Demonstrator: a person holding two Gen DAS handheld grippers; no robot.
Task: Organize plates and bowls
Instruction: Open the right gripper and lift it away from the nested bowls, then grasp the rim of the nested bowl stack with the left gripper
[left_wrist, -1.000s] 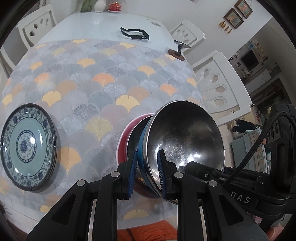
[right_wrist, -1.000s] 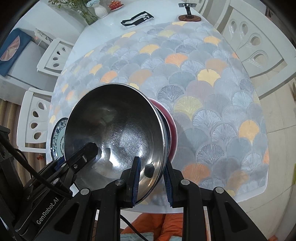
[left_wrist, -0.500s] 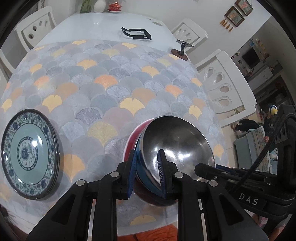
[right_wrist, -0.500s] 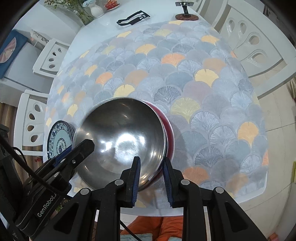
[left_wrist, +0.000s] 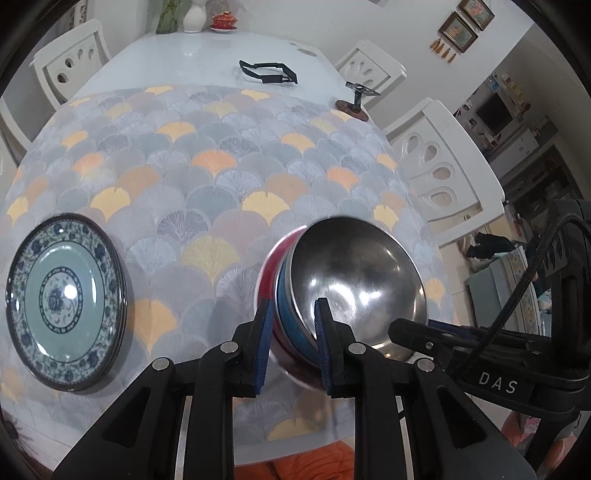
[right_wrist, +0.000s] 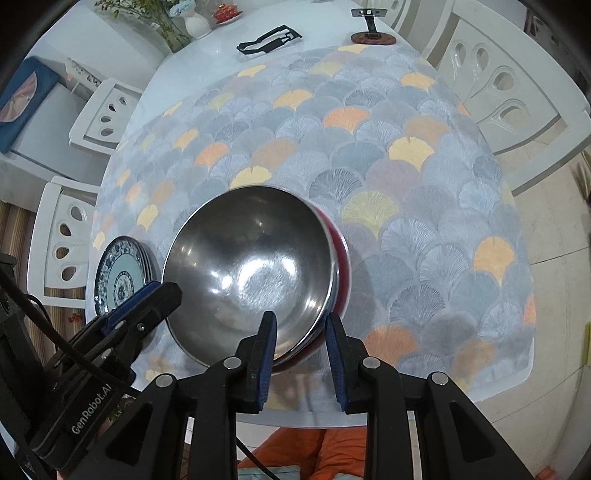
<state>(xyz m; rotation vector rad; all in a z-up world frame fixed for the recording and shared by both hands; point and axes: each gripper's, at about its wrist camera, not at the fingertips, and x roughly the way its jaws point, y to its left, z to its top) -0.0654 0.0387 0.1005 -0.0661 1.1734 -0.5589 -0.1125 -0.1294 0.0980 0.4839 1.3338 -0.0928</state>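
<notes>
A nested stack of steel bowls (left_wrist: 354, 280), with blue and red outer shells, is at the near edge of the table; it also shows in the right wrist view (right_wrist: 251, 266). My left gripper (left_wrist: 293, 317) is shut on the stack's left rim. My right gripper (right_wrist: 300, 332) straddles the right rim, its jaws slightly parted around it; it also shows in the left wrist view (left_wrist: 436, 328). A stack of blue-patterned plates (left_wrist: 62, 299) lies on the table to the left, and shows in the right wrist view (right_wrist: 122, 277).
The table has a fan-patterned cloth (left_wrist: 221, 166). A black frame (left_wrist: 267, 72), a small stand (left_wrist: 356, 101) and a vase with a red cup (left_wrist: 207, 18) are at the far end. White chairs (left_wrist: 439, 166) surround the table.
The bowl stack has gone down and away from both cameras, from tilted up close to low over the table's near edge. Both grippers stayed on its rim.
</notes>
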